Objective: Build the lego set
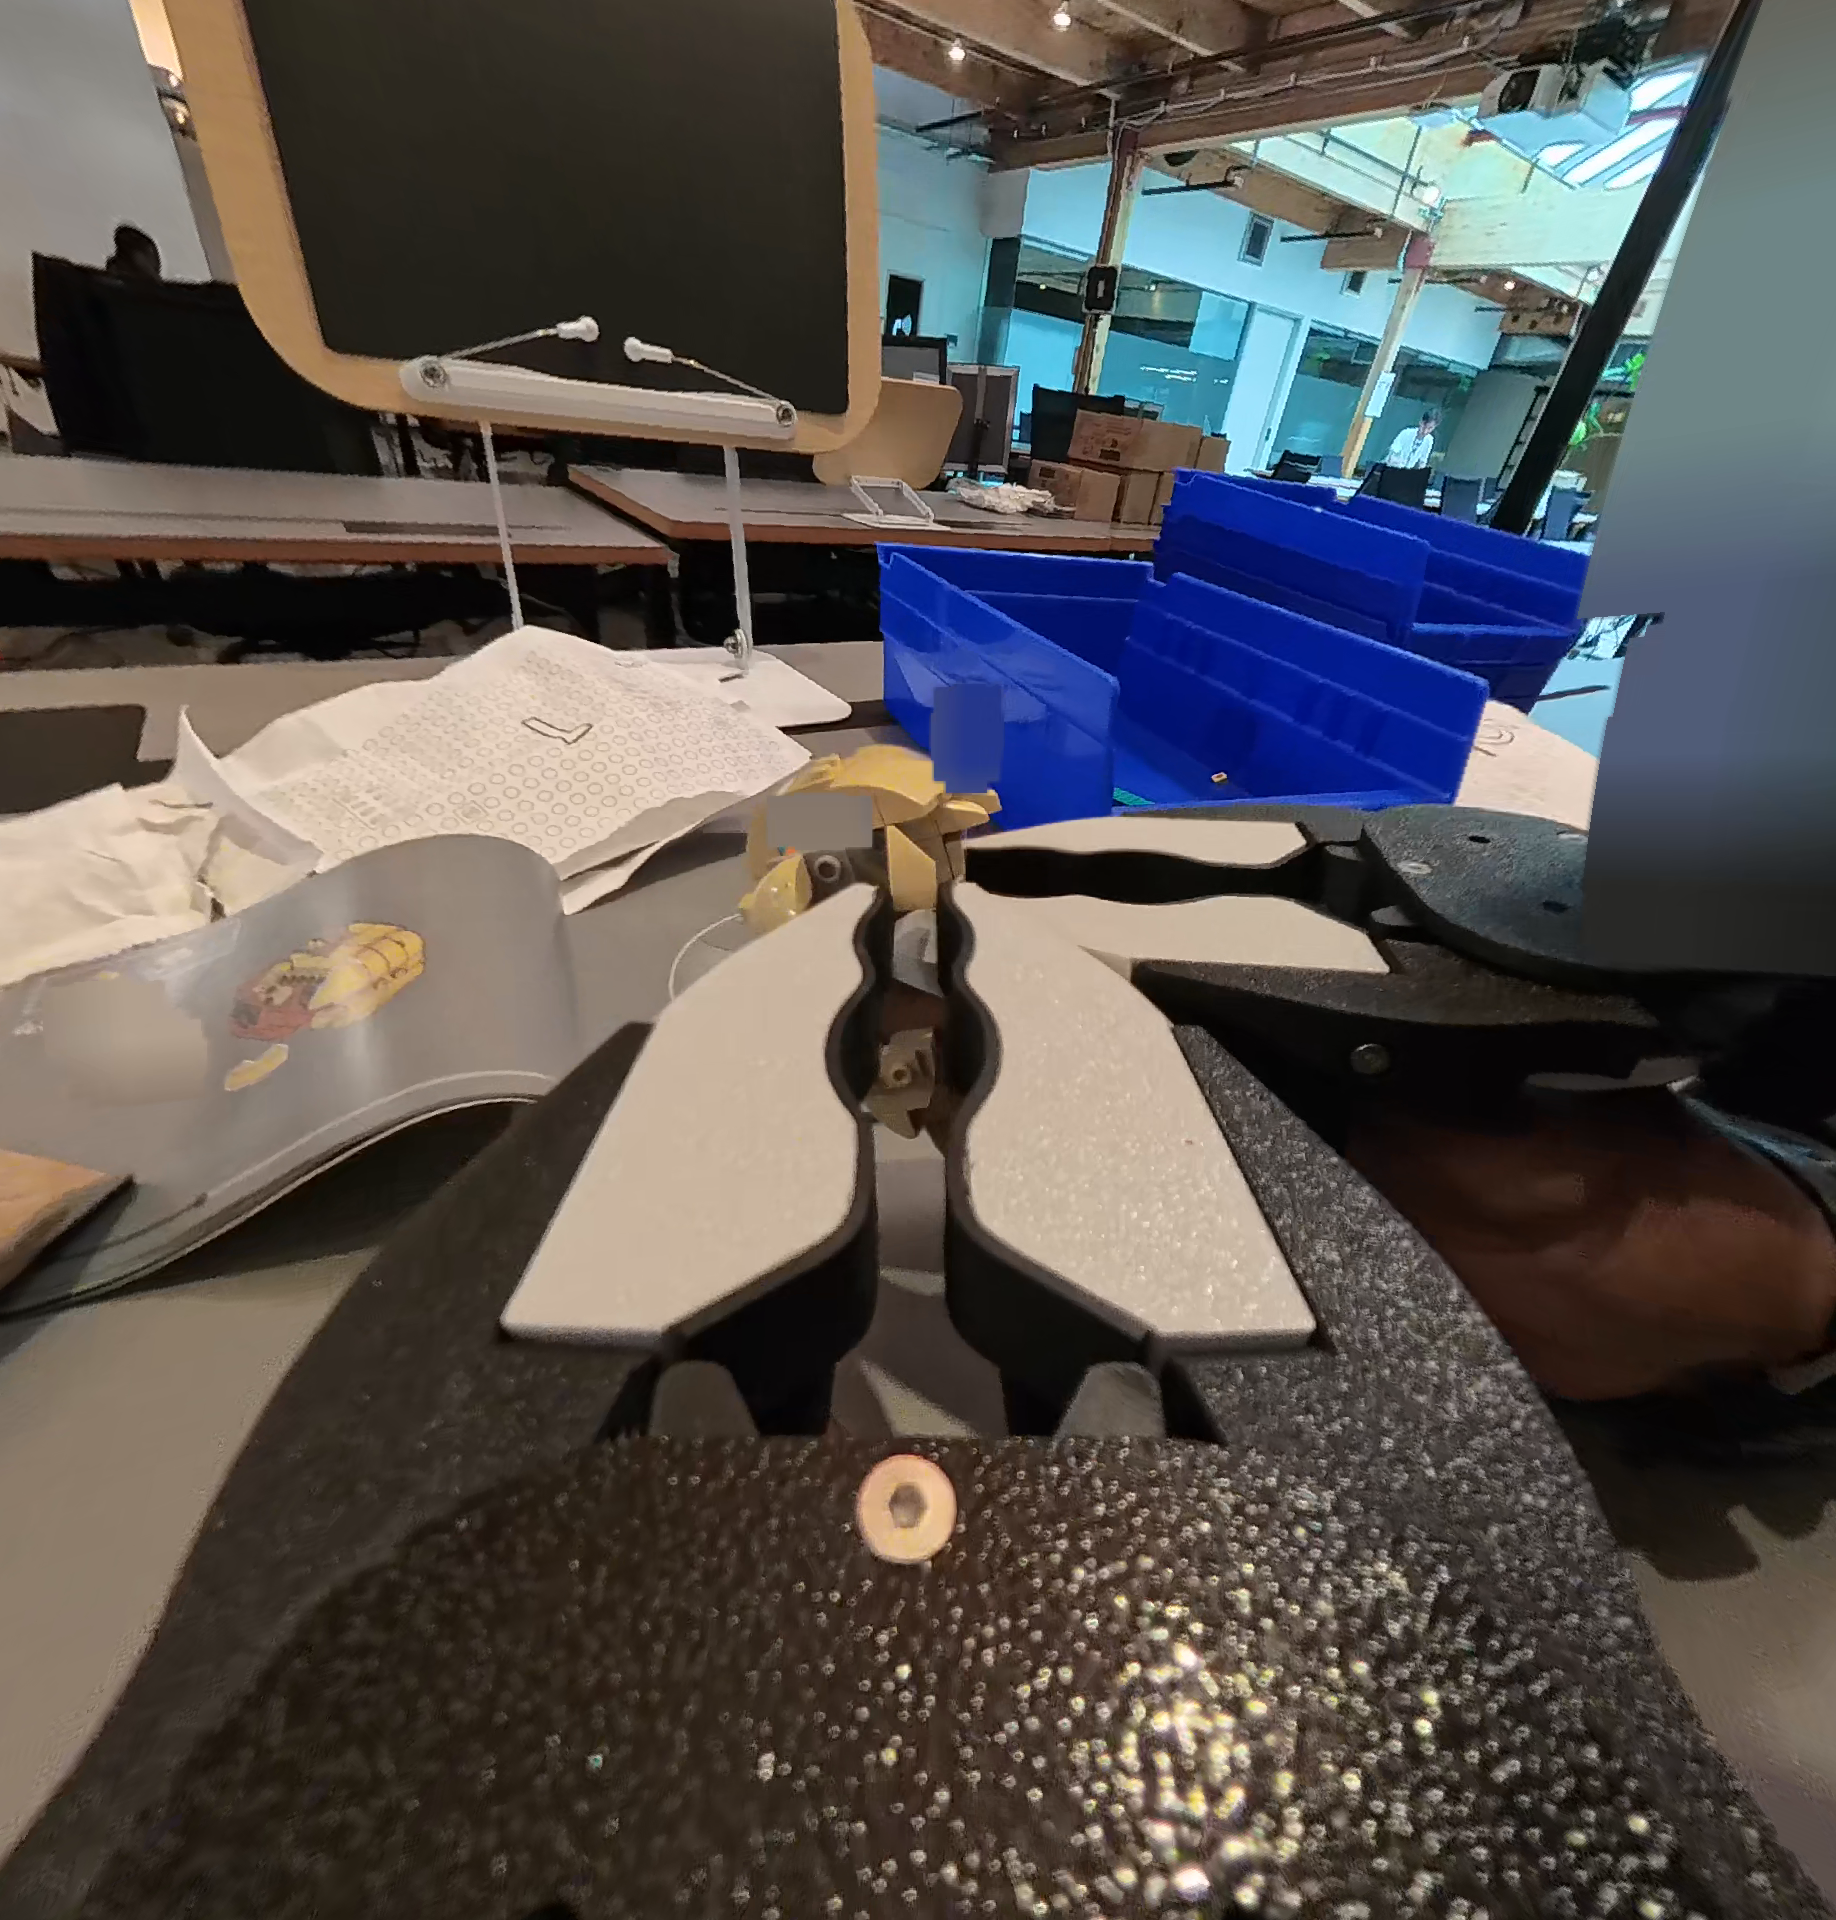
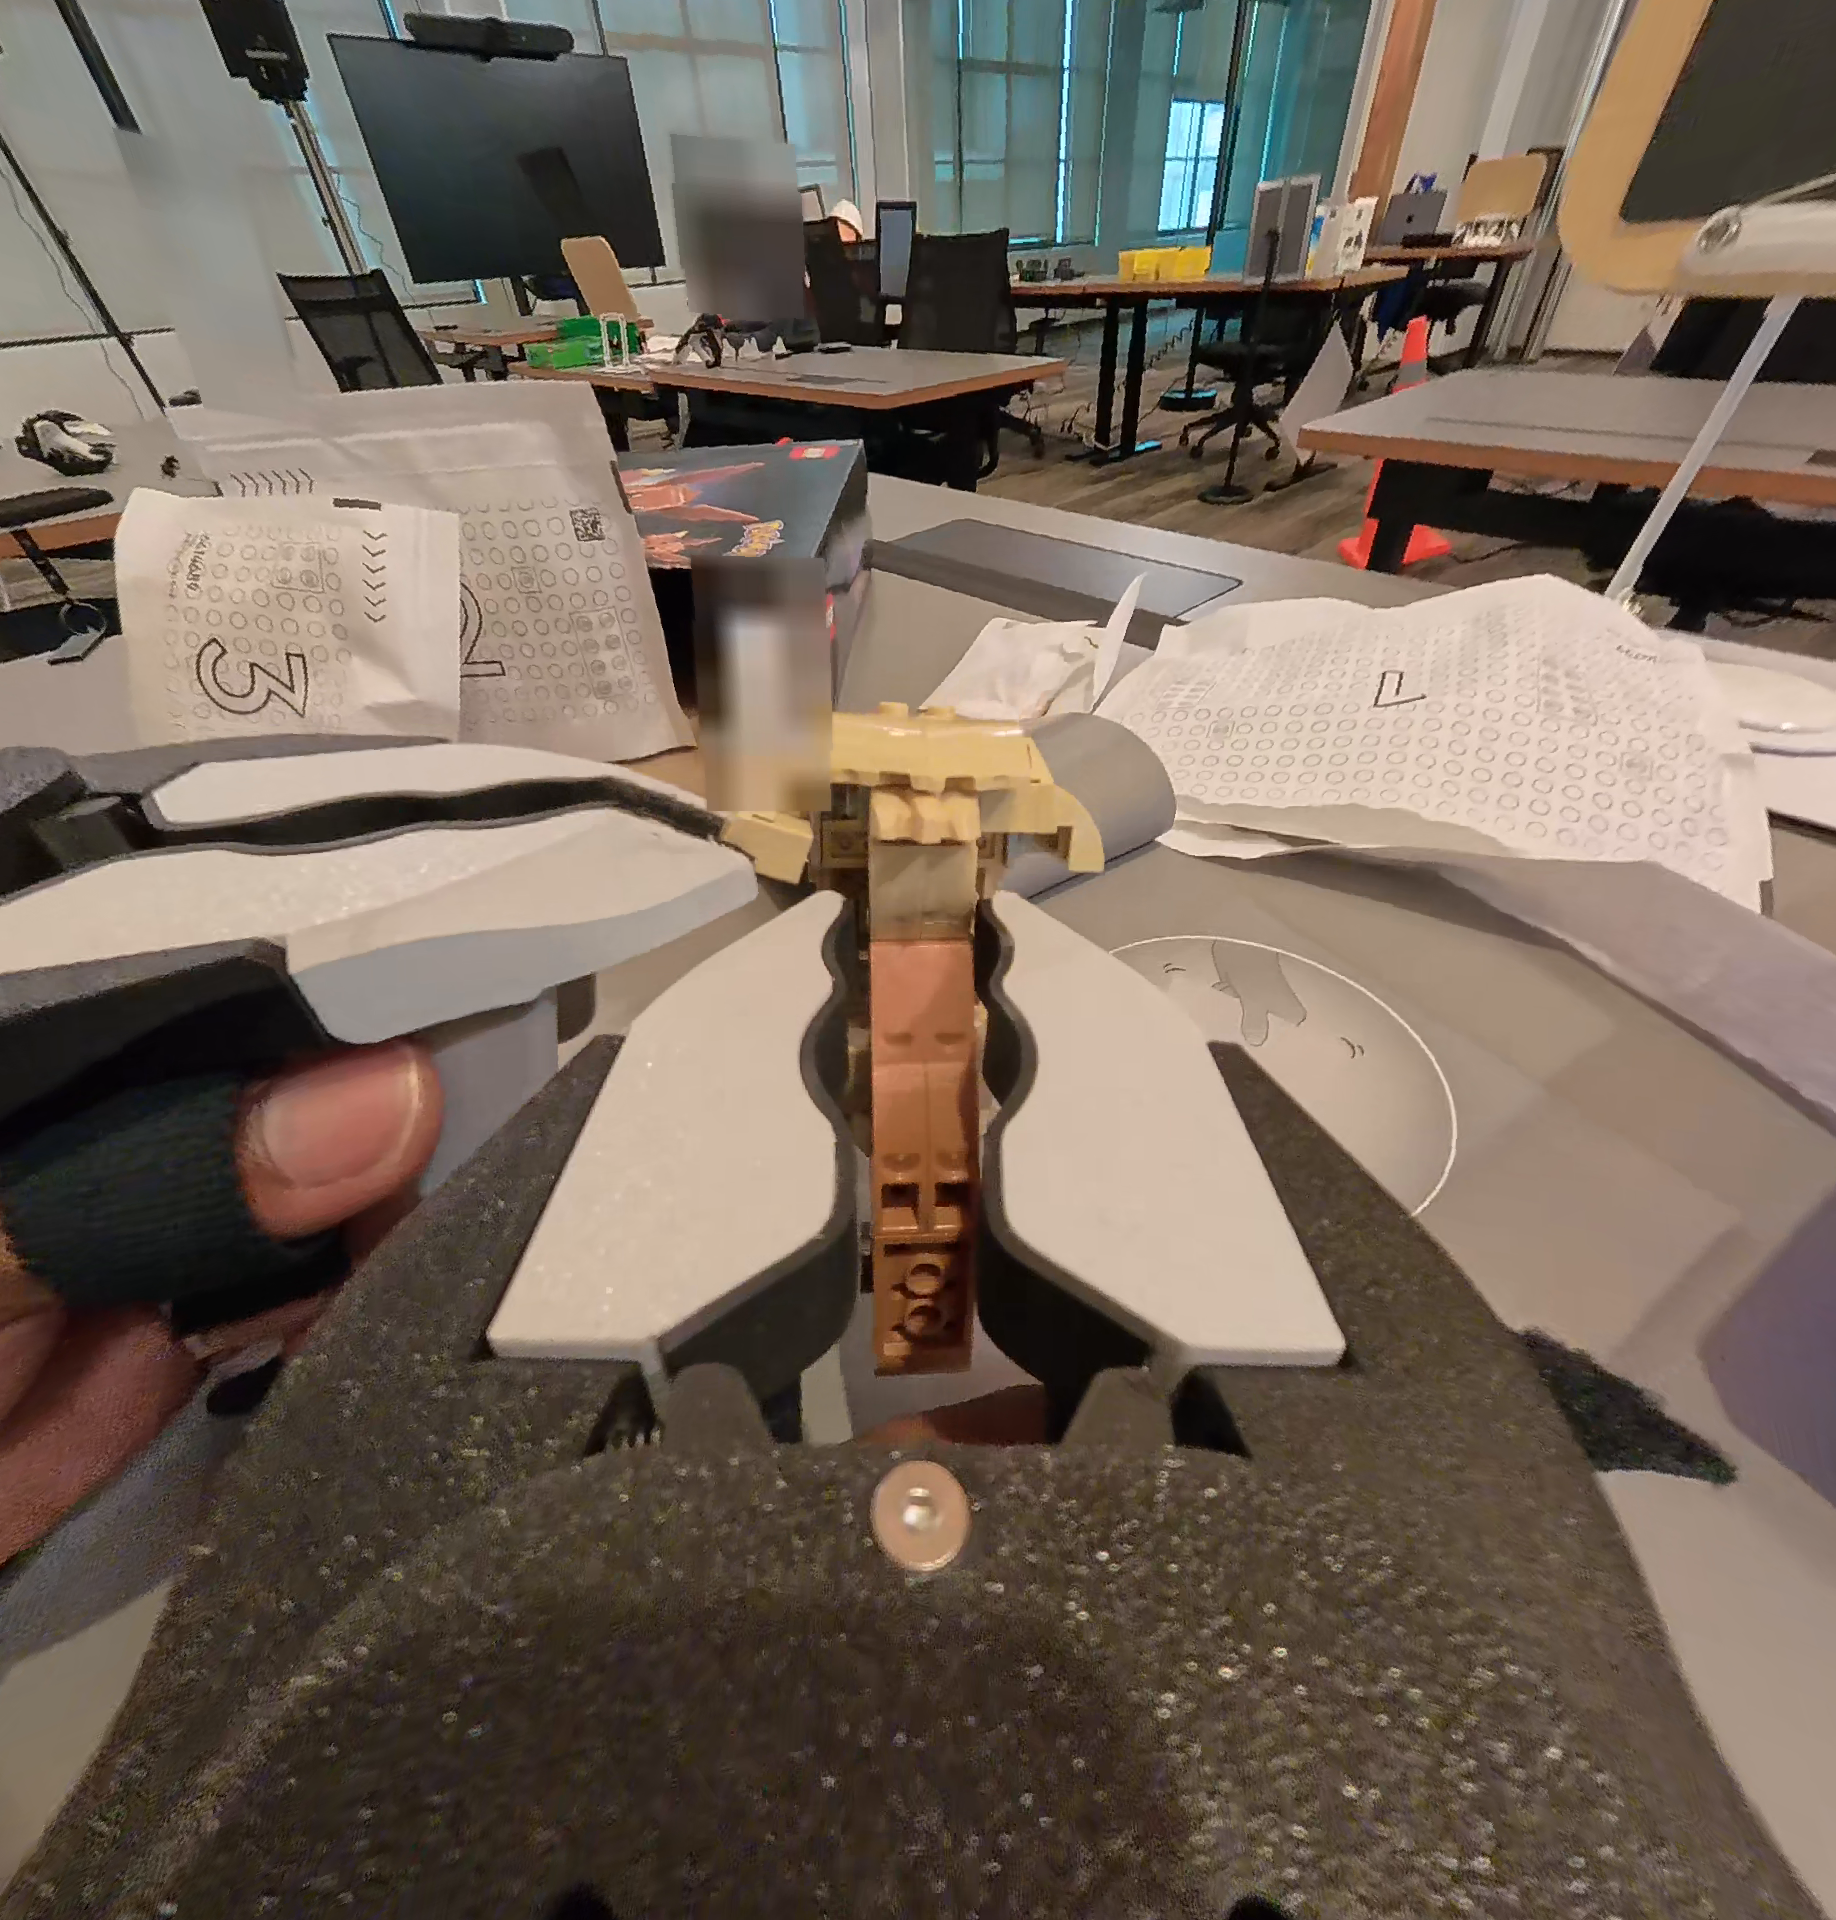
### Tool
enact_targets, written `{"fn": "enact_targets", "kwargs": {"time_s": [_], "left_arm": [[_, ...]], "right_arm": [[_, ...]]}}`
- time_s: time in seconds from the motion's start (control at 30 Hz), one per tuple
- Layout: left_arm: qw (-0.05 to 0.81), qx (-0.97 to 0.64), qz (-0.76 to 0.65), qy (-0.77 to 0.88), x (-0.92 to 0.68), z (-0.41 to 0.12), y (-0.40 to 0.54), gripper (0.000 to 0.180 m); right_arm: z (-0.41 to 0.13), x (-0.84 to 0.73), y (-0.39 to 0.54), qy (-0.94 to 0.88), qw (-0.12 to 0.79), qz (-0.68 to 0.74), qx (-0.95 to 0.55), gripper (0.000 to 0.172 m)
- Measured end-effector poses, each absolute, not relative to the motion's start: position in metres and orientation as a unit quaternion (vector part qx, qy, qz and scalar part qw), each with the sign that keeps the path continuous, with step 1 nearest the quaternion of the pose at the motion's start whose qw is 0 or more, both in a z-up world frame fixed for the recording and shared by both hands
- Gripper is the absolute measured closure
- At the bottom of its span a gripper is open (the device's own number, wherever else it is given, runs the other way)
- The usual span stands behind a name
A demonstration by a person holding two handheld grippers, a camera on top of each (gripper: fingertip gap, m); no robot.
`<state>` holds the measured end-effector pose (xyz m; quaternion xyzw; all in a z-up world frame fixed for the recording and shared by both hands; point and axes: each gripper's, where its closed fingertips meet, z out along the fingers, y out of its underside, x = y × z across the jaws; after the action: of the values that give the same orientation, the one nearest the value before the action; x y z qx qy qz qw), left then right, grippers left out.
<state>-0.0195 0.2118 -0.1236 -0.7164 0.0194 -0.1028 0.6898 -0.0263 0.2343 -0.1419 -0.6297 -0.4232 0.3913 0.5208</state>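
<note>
A tan and brown brick model (image 2: 935, 758) is held up above the grey table (image 2: 1620, 1455) between my two grippers. My right gripper (image 2: 914, 914) is shut on the model's brown column (image 2: 919, 1091), with both pads against its sides. My left gripper (image 1: 906, 904) is shut on a tan part (image 1: 919, 862) at the model's side. In the right wrist view it reaches in from the left (image 2: 727, 826), its tips on a small tan piece. In the left wrist view the right gripper (image 1: 971, 862) comes in from the right, and the model's tan top (image 1: 893, 774) shows above my fingertips.
An open instruction booklet (image 1: 374, 966) lies to the left and under the model. Printed paper bags (image 1: 498, 748) (image 2: 290, 623) and a set box (image 2: 748, 509) lie behind it. Blue bins (image 1: 1257, 665) stand at the right. A board on a white stand (image 1: 540, 208) rises behind. The tips of both grippers are at nearly the same place.
</note>
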Motion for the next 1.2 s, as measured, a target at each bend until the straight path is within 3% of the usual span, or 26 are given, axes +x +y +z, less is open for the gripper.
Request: {"fn": "enact_targets", "kwargs": {"time_s": [0.3,0.73,1.2], "left_arm": [[0.678,-0.708,-0.186,-0.066,-0.023,-0.126,0.218,0.173],[0.620,-0.768,-0.147,-0.061,-0.021,-0.139,0.223,0.173],[0.597,-0.789,-0.127,-0.067,-0.017,-0.146,0.222,0.173]], "right_arm": [[-0.148,-0.026,0.237,-0.391,0.472,0.432,-0.661,0.151],[-0.171,-0.026,0.224,-0.325,0.317,0.499,-0.738,0.151],[-0.169,-0.023,0.224,-0.318,0.325,0.502,-0.736,0.151]]}}
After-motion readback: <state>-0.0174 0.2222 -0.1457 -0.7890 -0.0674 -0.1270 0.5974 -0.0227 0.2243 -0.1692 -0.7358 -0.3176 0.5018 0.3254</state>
